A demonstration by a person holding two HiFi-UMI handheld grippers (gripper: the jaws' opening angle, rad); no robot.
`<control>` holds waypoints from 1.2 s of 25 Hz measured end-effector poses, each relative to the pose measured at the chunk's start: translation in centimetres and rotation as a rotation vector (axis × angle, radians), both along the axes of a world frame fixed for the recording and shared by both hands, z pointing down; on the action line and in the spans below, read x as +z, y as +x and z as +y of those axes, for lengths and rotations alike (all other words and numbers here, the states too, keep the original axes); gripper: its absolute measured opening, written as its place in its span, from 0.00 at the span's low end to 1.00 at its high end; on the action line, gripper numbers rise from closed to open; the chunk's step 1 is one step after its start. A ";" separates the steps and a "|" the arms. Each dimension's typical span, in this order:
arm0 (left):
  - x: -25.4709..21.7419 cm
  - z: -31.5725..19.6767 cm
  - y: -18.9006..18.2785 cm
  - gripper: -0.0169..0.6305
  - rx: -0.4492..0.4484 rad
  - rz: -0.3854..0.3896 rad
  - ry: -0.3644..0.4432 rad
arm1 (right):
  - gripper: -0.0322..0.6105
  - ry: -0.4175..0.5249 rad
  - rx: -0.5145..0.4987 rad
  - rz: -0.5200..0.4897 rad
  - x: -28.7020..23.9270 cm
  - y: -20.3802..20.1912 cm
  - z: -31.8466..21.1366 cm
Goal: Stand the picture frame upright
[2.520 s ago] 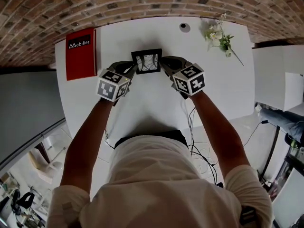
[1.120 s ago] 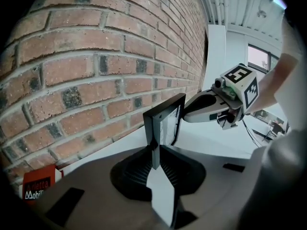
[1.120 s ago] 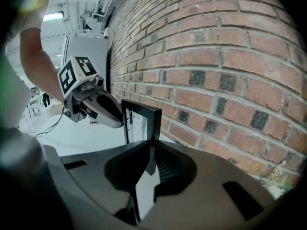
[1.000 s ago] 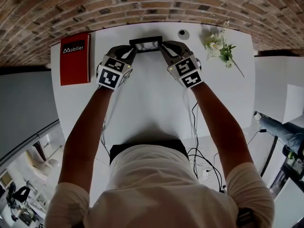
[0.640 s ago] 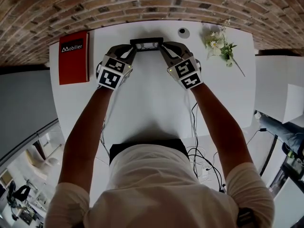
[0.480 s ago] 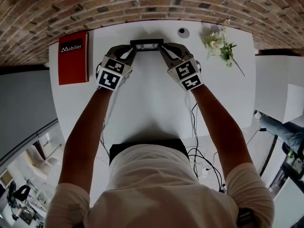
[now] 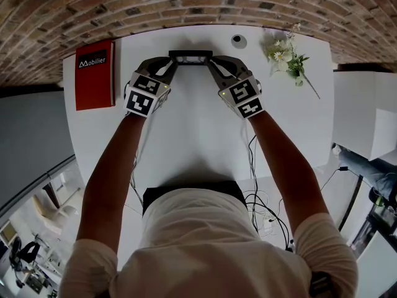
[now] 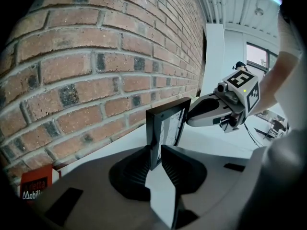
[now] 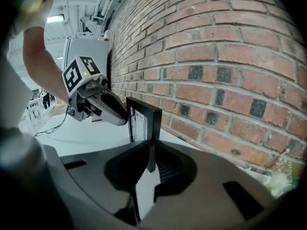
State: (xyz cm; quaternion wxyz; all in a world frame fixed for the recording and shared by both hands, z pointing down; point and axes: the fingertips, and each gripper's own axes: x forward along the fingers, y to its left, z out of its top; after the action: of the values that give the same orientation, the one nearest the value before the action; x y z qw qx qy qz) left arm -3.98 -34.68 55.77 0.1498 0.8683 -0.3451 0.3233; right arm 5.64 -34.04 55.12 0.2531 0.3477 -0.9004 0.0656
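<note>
A small black picture frame stands upright at the back of the white table, close to the brick wall, and shows edge-on from above. My left gripper is at its left side and my right gripper at its right side. In the left gripper view the frame's side edge sits between the jaws of the left gripper. Those jaws are opening and barely clear the edge. In the right gripper view the right gripper is shut on the frame's other edge.
A red book lies at the table's back left. A sprig of white flowers and a small round cap lie at the back right. The brick wall rises just behind the frame. Cables hang over the near edge.
The frame went from tilted face-up near the table's middle to standing on edge at the back by the wall. Both grippers moved forward with it. In the last half second almost nothing shifts.
</note>
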 end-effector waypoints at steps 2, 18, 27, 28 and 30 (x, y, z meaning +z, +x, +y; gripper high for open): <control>0.0 0.0 0.0 0.12 0.001 0.003 -0.003 | 0.11 0.001 0.003 -0.003 0.1 0.1 0.0; 0.0 0.4 -0.4 0.13 -0.004 0.017 -0.011 | 0.11 -0.036 0.040 -0.011 0.5 0.8 0.8; -0.9 2.5 -1.1 0.14 -0.013 0.059 -0.014 | 0.11 -0.055 0.081 -0.019 -0.1 1.3 3.4; -1.1 3.0 -1.3 0.14 -0.013 0.070 -0.015 | 0.11 -0.060 0.091 -0.024 -0.2 1.3 3.9; -1.6 4.3 -1.6 0.14 -0.010 0.095 -0.021 | 0.11 -0.065 0.108 -0.035 -0.5 1.1 5.1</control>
State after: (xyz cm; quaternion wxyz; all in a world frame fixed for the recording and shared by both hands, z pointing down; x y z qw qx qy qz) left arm -5.59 -30.43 54.14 0.1765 0.8793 -0.3386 0.2847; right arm 6.74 -28.96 54.63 0.2445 0.3862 -0.8820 0.1147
